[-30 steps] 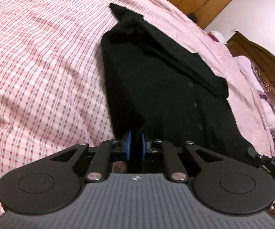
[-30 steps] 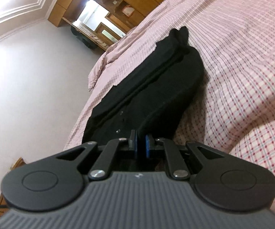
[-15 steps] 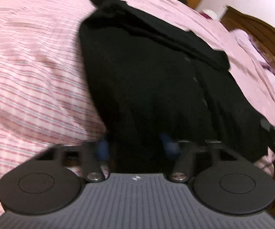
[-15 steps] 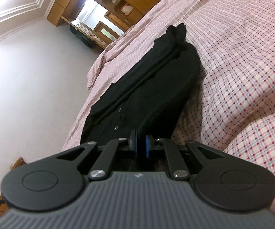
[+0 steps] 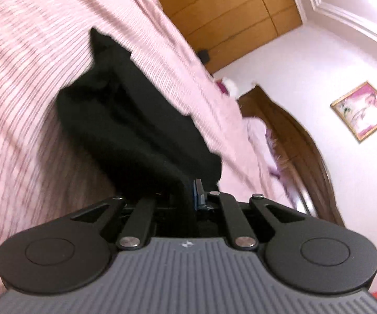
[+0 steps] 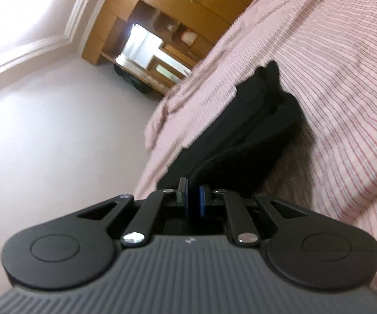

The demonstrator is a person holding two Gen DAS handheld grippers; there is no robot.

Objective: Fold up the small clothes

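Both grippers are clamped on the near edge of the black garment (image 5: 136, 130), which stretches away from them across the bed (image 5: 31, 52) with its pink checked sheet. The left gripper (image 5: 192, 193) has just snapped its jaws together, and dark cloth is pinched between the blue pads, bunched up right at the tips. The right gripper (image 6: 193, 196) has its jaws clenched on the same garment (image 6: 253, 130), a fold of black fabric caught between its pads too. The near end of the cloth is raised off the sheet, with a shadow showing beneath it, while the far end, a narrow dark point, lies on the bed. Both views are tilted and somewhat blurred. Past the bed stand a wooden wardrobe (image 5: 227, 13), a dark wooden headboard (image 5: 306, 157) and a framed picture (image 5: 362, 111) on the pale wall.
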